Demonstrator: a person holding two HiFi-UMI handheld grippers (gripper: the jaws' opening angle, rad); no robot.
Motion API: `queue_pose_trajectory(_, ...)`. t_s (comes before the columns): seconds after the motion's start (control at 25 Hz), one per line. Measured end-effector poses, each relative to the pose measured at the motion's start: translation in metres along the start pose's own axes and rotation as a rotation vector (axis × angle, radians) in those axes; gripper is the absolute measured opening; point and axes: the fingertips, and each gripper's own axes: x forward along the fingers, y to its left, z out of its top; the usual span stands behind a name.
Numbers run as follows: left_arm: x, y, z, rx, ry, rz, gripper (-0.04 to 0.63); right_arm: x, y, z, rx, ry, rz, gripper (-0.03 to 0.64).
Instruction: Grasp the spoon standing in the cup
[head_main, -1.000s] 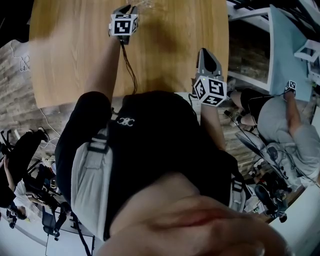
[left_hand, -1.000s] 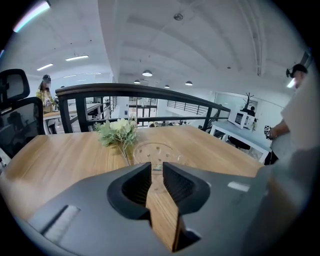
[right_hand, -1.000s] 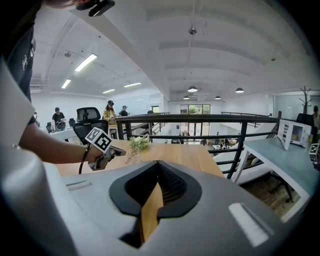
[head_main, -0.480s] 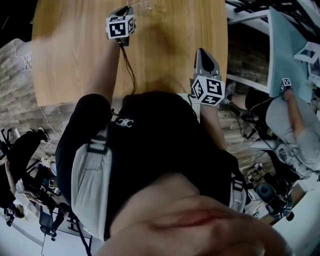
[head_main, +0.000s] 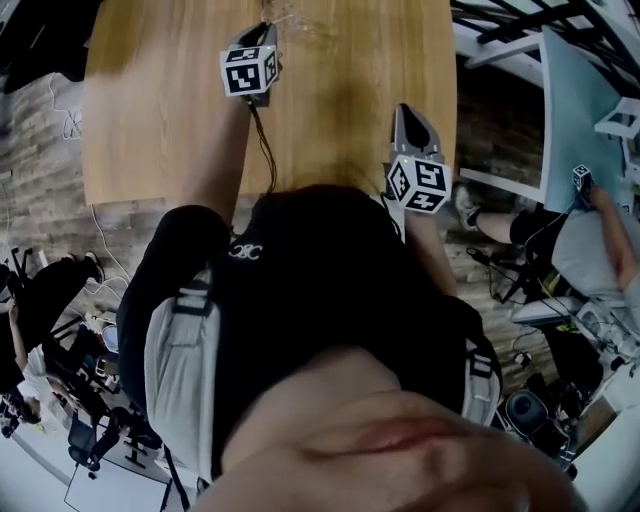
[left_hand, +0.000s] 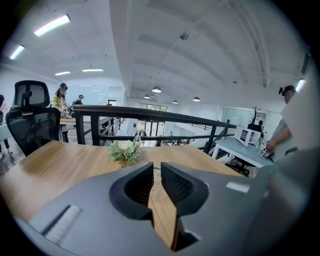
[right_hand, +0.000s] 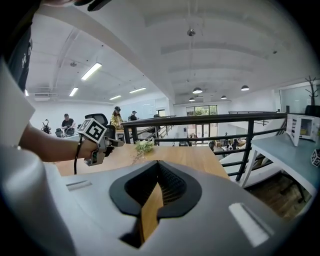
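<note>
Spoon (left_hand: 154, 168) shows only as a thin dark sliver caught across the tips of the left tool (left_hand: 157, 164). As far as can be made out, it is the top of the handle; the rest is hidden under the tool's grey body. That tool's jaws have just been closing and stand a narrow slit apart, pinching the sliver, with bare wood showing through the slit below it. In the head view the cup (head_main: 292, 16) is a faint clear shape at the far end of the worktop (head_main: 340, 90), just beside the left tool's tips. The right gripper view shows the left tool held above the worktop, pointing toward a small green plant (right_hand: 145, 146) that stands near a black railing (right_hand: 200, 120). The right tool (right_hand: 158, 164) has its jaws pressed together at the tips and is empty. It is held over the near right part of the worktop, well apart from the cup.
</note>
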Motion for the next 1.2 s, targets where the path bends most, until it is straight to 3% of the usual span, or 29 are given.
queue_pose_trajectory(0.32,-0.05,-0.028,0.013,0.052,-0.062,0.057,0.055,0.006,-0.009,0.009,0.014,-0.067,0.076,-0.002)
queue_pose_trajectory(0.48,-0.07,-0.049,0.012,0.06,-0.073,0.047,0.055,0.005,-0.006,0.019,0.022,-0.113,0.113,-0.002)
queue_pose_trajectory(0.68,-0.091,-0.083,0.008,0.093,-0.082,0.015,0.055,0.006,-0.014,0.029,0.031,-0.155,0.096,-0.002)
queue_pose_trajectory(0.92,-0.106,-0.1,-0.013,0.076,-0.058,0.006,0.055,0.007,-0.016,0.039,0.025,-0.187,0.108,-0.002)
queue_pose_trajectory(1.2,-0.118,-0.126,-0.013,0.121,-0.091,0.001,0.055,0.007,-0.004,0.047,0.011,-0.214,0.138,-0.003)
